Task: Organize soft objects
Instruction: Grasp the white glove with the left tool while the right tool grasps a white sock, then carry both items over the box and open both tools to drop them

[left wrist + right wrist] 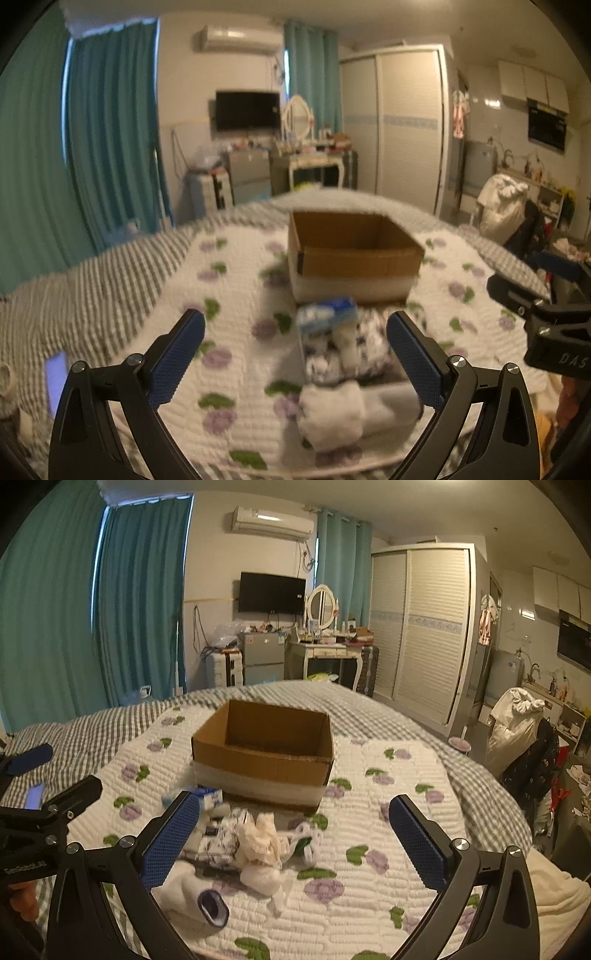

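An open, empty cardboard box [354, 254] [264, 753] stands on the flowered quilt. In front of it lies a pile of soft things: a blue-and-white packet [327, 314] [208, 797], a black-and-white patterned cloth [347, 350] [218, 840], a cream frilly cloth [260, 836], and white socks [330, 415] [184, 897]. My left gripper [295, 360] is open and empty above the pile. My right gripper [291, 843] is open and empty, the pile between its fingers and to their left. Each gripper shows at the edge of the other's view.
The quilt [369, 849] lies on a grey striped bedsheet [110, 277]. A phone [55, 380] lies at the bed's left side. Beyond the bed are teal curtains, a TV, a dressing table and a wardrobe [424, 627].
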Tool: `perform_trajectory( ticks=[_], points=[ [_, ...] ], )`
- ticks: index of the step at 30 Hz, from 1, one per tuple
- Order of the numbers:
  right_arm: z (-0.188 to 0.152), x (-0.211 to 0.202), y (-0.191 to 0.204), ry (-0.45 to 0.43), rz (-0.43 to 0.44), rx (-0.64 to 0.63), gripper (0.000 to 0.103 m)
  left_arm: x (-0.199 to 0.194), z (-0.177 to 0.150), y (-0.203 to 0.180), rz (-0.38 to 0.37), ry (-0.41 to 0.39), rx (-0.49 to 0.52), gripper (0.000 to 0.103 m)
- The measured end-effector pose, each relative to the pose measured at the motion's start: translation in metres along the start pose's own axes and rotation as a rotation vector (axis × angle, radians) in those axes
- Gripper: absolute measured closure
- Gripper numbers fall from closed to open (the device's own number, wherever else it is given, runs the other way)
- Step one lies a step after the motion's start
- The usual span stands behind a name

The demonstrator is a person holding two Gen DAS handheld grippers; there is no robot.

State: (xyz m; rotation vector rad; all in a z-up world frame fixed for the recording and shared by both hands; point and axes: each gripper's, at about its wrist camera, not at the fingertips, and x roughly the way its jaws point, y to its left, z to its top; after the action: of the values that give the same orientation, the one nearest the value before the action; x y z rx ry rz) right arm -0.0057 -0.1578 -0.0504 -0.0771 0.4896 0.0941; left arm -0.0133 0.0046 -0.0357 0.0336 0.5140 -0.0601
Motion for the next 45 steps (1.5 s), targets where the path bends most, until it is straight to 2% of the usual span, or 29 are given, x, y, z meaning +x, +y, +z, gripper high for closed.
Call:
perform_trajectory(
  ticks=[7,10,14,16,17,19,20,21,23,28,32,35,40,45],
  points=[
    [-0.03,0.037,0.007,0.111,-0.003,-0.024,0.0,0.048,-0.061,-0.01,-0.08,0.213,-0.03,0.003],
    [-0.038,0.052,0.009,0.149,-0.001,-0.022,0.0,0.068,-0.077,-0.018,-0.113,0.296,-0.031,0.004],
    [-0.046,0.069,0.013,0.192,-0.003,-0.021,0.0,0.083,-0.085,-0.027,-0.166,0.339,-0.018,0.005],
    [-0.048,0.078,0.015,0.212,-0.001,-0.022,0.0,0.084,-0.084,-0.027,-0.21,0.336,-0.013,0.018],
    [-0.049,0.083,0.015,0.219,0.001,-0.022,0.0,0.083,-0.082,-0.027,-0.233,0.335,-0.014,0.029],
    [-0.047,0.092,0.016,0.232,0.013,-0.016,0.0,0.08,-0.082,-0.024,-0.244,0.333,-0.008,0.039],
    [-0.046,0.098,0.016,0.238,0.026,-0.007,0.003,0.079,-0.081,-0.022,-0.244,0.326,-0.013,0.049],
    [-0.045,0.104,0.017,0.245,0.041,0.001,0.008,0.076,-0.079,-0.018,-0.255,0.323,-0.028,0.052],
    [-0.044,0.114,0.018,0.265,0.067,0.016,0.013,0.072,-0.072,-0.009,-0.27,0.315,-0.056,0.054],
    [-0.041,0.148,0.027,0.322,0.132,0.026,0.032,0.052,-0.044,0.014,-0.232,0.227,-0.064,0.054],
    [-0.041,0.165,0.029,0.356,0.126,0.03,0.076,0.049,-0.026,0.031,-0.189,0.181,-0.06,0.054],
    [-0.038,0.159,0.029,0.334,0.13,0.026,0.084,0.057,-0.015,0.041,-0.16,0.164,-0.059,0.054],
    [-0.018,0.142,0.023,0.281,0.15,0.03,0.087,0.07,0.007,0.051,-0.158,0.132,-0.07,0.054],
    [0.024,0.12,0.018,0.186,0.144,0.027,0.087,0.078,0.047,0.048,-0.182,0.075,-0.07,0.054]
  ],
)
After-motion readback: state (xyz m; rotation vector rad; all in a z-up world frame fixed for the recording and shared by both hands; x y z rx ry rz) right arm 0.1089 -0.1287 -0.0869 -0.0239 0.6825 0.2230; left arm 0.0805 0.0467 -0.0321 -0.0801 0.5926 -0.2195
